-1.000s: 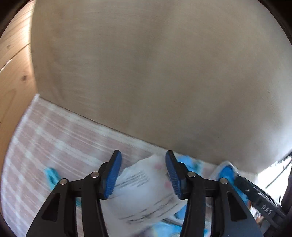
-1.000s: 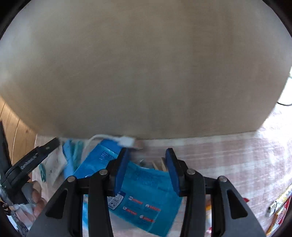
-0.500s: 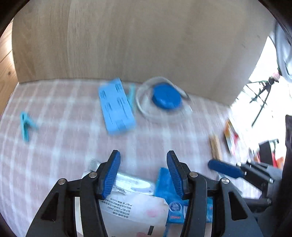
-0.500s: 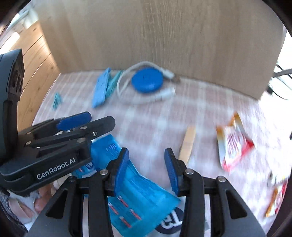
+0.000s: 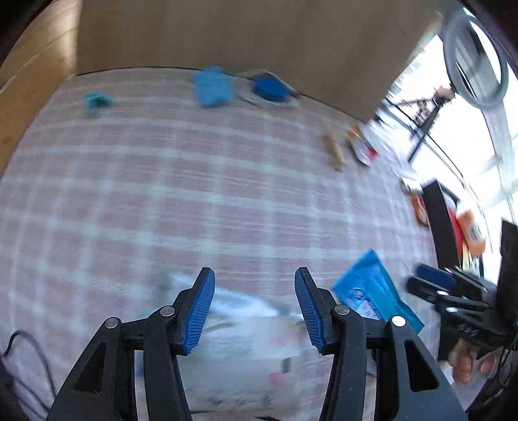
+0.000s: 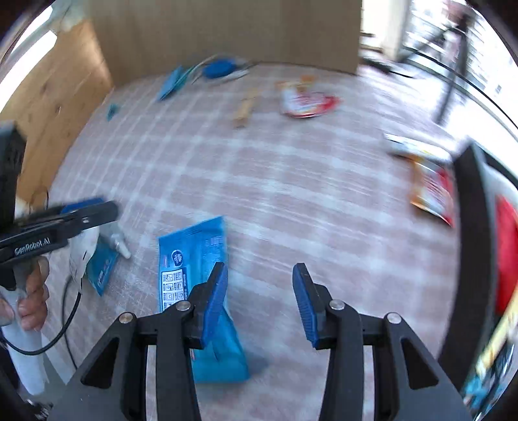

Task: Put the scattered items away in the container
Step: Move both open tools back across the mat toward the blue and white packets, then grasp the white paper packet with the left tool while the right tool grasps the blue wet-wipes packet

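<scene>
My left gripper [image 5: 257, 309] is shut on a white printed packet [image 5: 246, 353], which spans the gap between its blue pads. From the right wrist view, that gripper [image 6: 87, 210] carries the white packet [image 6: 82, 251] with a small blue packet [image 6: 102, 270] hanging under it. The jaws of my right gripper [image 6: 259, 291] are opening, and only tablecloth shows between them. A blue packet [image 6: 192, 259] lies on the cloth, partly behind its left finger [image 6: 215, 296]. The black-rimmed container [image 6: 471, 233] stands at the right with red packets inside.
On the pink checked tablecloth [image 6: 291, 194] lie a blue cable reel [image 6: 218, 69], a far blue packet [image 6: 171, 82], a teal clip [image 6: 113, 110], a wooden stick [image 6: 244, 108], a red-white snack bag [image 6: 306, 100] and orange packets [image 6: 430, 191]. A wooden panel [image 6: 226, 29] closes off the back.
Both grippers pulled back from the panel, so more of the table shows. The blue packet slid left out of the right jaws, which widened. The left still carries the white packet.
</scene>
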The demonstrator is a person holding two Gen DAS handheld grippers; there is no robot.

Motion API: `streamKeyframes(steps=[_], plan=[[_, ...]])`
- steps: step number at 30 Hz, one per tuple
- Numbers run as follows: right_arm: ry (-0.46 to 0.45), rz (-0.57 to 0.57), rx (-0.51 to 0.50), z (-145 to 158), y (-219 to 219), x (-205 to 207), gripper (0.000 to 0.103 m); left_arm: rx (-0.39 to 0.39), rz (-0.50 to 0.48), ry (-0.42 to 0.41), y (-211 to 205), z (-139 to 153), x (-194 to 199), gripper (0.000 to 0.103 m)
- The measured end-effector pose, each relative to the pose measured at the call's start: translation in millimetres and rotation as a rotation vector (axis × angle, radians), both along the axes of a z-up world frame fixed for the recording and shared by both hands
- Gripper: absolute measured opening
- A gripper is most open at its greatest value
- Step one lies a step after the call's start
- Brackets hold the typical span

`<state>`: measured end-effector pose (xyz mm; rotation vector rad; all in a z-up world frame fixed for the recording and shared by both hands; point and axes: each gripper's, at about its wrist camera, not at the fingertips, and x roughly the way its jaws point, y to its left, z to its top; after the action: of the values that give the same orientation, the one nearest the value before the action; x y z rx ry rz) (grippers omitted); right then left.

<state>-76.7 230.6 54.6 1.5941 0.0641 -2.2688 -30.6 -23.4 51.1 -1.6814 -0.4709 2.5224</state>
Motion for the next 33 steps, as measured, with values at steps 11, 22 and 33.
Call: streamKeyframes(steps=[11, 22, 33], plan=[[0.045, 0.065, -0.056, 27.4, 11.4, 22.3, 0.068, -0.057, 0.019, 0.023, -31.5, 30.5, 50.1, 0.060], [-0.050, 0.217, 0.020, 6.5, -27.1, 25.1, 0.068, -0.283, -0.329, 0.052, 11.5, 33.8, 53.9, 0.076], [-0.094, 0.373, 0.131, -8.7, -66.8, 18.3, 0.068, -0.418, -0.571, -0.054, 37.3, 4.9, 29.2, 0.077]])
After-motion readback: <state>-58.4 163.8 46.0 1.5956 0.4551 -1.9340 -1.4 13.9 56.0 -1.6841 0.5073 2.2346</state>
